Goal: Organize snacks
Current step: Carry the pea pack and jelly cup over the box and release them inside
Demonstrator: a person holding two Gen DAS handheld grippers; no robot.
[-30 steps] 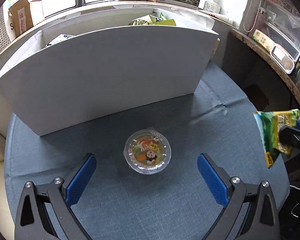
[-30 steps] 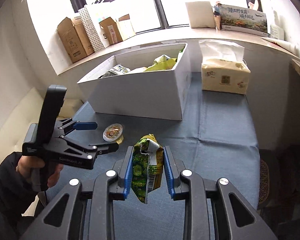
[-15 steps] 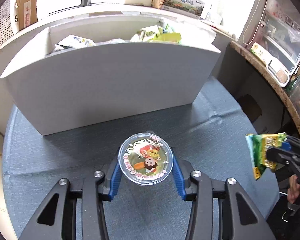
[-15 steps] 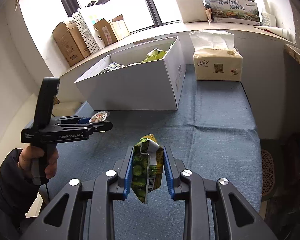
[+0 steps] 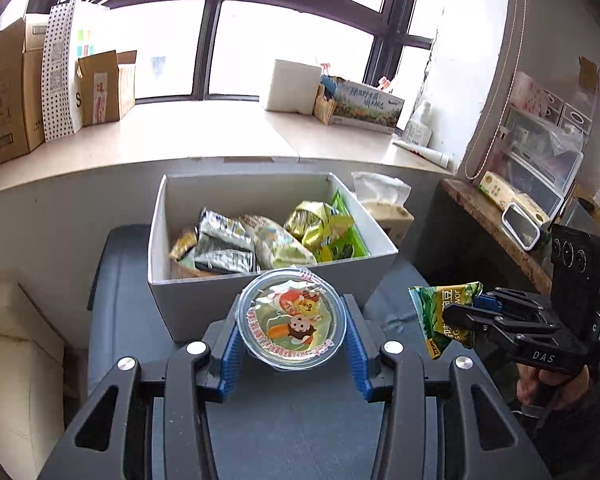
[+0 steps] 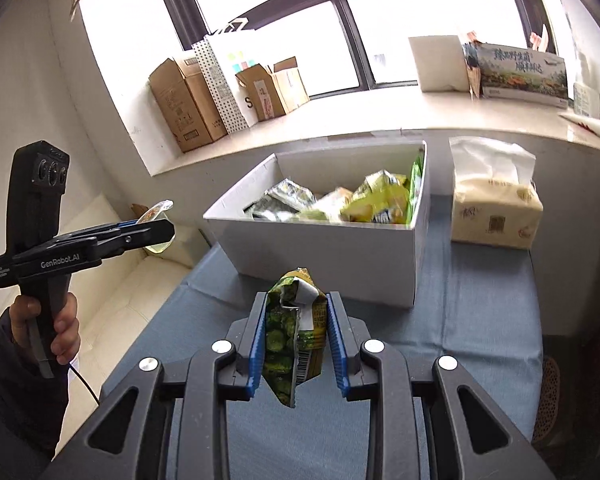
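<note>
Carrying both snacks toward white box (image 5: 187, 300) (half full already): left gripper (image 5: 291, 346) clamps jelly cup (image 5: 291, 322), right gripper (image 6: 295, 344) pinches green pea bag (image 6: 293, 332). Next: reach over near wall, release inside.

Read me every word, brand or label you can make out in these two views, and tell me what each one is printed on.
"GenRobot.AI": side of the black left gripper, which holds the clear round jelly cup.
"DAS": body of the black right gripper, which holds the green snack packet.
"S": white paper bag on the windowsill.
Chinese characters on the long landscape-printed box: too blurred to quote.
Jelly cup lid print, green packet text, tissue pack logo: too small.
</note>
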